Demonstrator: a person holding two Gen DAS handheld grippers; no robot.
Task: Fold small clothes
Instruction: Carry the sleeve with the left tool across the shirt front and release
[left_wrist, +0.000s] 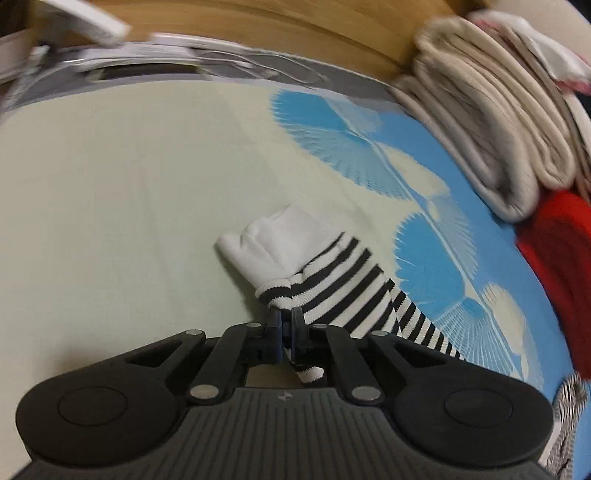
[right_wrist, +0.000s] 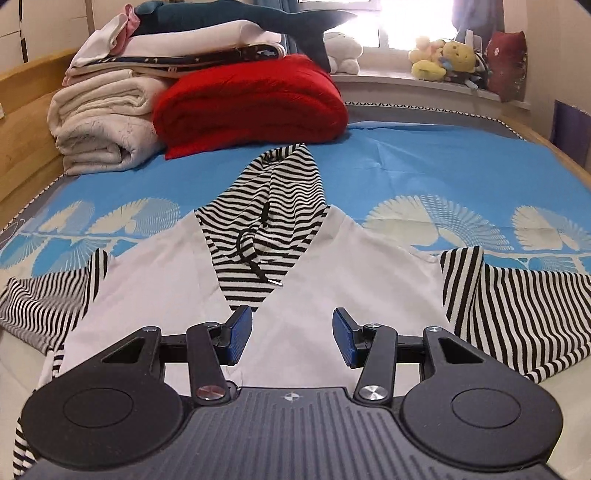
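A small white hoodie with black-and-white striped hood and sleeves lies spread flat on the bed, hood pointing away. My right gripper is open and empty, hovering over the white body near its lower middle. My left gripper is shut on a striped sleeve near its cuff; the sleeve trails off to the right, and a white part of the garment bunches just past the fingertips.
The bed sheet is blue with pale leaf prints, pale green in the left wrist view. A red blanket and folded cream blankets are stacked at the far left. A wooden bed frame runs behind. Plush toys sit on the windowsill.
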